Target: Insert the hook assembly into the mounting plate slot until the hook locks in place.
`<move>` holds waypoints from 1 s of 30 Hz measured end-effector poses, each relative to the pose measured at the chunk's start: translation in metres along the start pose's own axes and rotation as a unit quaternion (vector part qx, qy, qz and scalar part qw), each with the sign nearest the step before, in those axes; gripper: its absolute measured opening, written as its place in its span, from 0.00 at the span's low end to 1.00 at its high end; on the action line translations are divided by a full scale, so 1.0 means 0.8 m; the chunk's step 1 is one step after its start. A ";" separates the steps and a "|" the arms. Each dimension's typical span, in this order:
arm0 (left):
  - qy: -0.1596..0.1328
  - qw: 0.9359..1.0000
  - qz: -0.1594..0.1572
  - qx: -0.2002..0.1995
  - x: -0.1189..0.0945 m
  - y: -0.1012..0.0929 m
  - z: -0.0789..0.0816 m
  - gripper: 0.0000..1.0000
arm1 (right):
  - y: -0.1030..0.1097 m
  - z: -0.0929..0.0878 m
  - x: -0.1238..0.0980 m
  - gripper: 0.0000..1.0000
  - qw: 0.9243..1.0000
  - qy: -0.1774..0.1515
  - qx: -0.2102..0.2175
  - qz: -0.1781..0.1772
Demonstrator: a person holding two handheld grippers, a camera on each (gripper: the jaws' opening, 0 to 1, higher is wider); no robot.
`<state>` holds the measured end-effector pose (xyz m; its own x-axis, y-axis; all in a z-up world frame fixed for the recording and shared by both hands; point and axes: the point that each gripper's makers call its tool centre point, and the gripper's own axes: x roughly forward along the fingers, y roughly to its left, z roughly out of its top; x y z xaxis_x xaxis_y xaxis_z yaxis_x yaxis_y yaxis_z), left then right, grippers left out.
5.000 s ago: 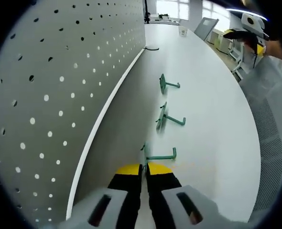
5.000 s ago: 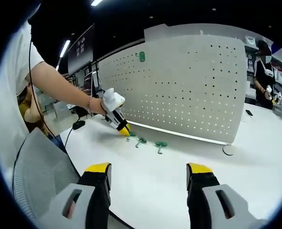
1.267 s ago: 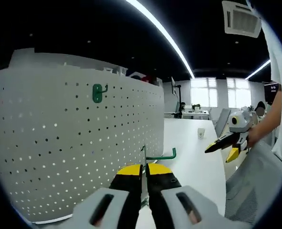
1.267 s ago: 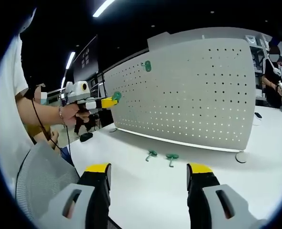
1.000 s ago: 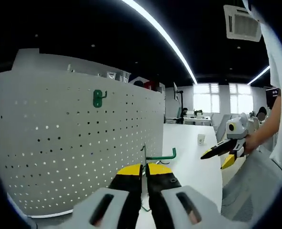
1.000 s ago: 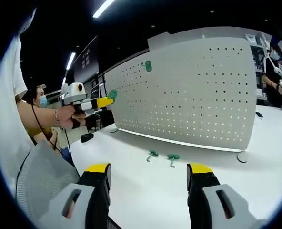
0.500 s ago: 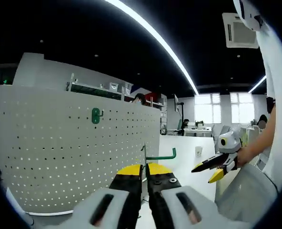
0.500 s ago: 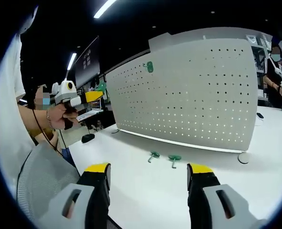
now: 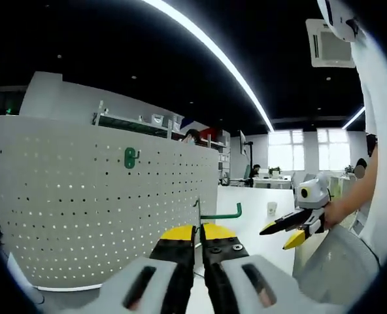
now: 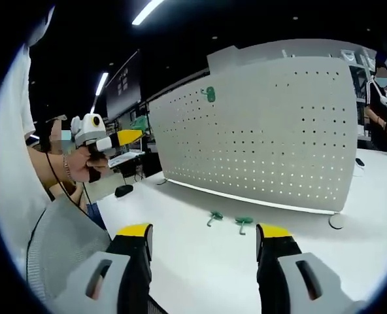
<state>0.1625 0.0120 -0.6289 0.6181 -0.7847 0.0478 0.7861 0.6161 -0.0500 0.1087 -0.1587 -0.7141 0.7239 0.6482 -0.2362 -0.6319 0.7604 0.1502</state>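
Right now the left gripper [image 9: 198,234] is squeezed tight on a green hook [image 9: 218,213]. The hook sticks up just above the yellow tips, held in the air in front of the white pegboard [image 9: 102,203]. Its flat end stands up between the tips, and its long thin arm points to the right side of the left gripper view, with a little bend up at the end. Another green hook [image 9: 130,157] hangs high on the pegboard. In the right gripper view, the right gripper [image 10: 202,245] has its jaws wide apart and holds nothing. Two more hooks [image 10: 215,216] [image 10: 244,222] lie on the white table [image 10: 200,248], near the bottom edge of the pegboard.
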 end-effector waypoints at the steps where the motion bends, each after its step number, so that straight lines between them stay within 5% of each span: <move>1: -0.001 1.000 0.000 0.001 0.001 0.000 0.001 0.03 | 0.004 0.008 0.000 0.62 1.000 -0.011 0.000 0.004; 4: 0.000 1.000 0.000 0.003 0.002 0.000 0.001 0.03 | 0.017 0.042 -0.001 0.62 0.998 -0.065 -0.001 0.017; 8: 0.000 1.000 0.000 0.003 0.004 -0.001 0.002 0.03 | 0.034 0.064 -0.001 0.63 0.995 -0.089 -0.004 0.041; 17: 0.015 1.000 -0.012 -0.001 0.019 -0.010 -0.012 0.03 | 0.046 0.073 0.012 0.61 0.994 -0.095 -0.007 0.059; 19: 0.035 0.999 -0.016 0.024 0.025 -0.015 -0.018 0.03 | 0.048 0.074 0.015 0.60 0.993 -0.098 0.001 0.062; 30: 0.029 0.999 -0.022 0.014 0.041 -0.026 -0.015 0.03 | 0.044 0.092 0.022 0.57 0.991 -0.119 0.022 0.057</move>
<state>0.1663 -0.0273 -0.6383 0.5821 -0.8131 -0.0095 0.8128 0.5821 -0.0207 0.1194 -0.1175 -0.6419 0.6972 0.7167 0.0176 -0.7040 0.6798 0.2056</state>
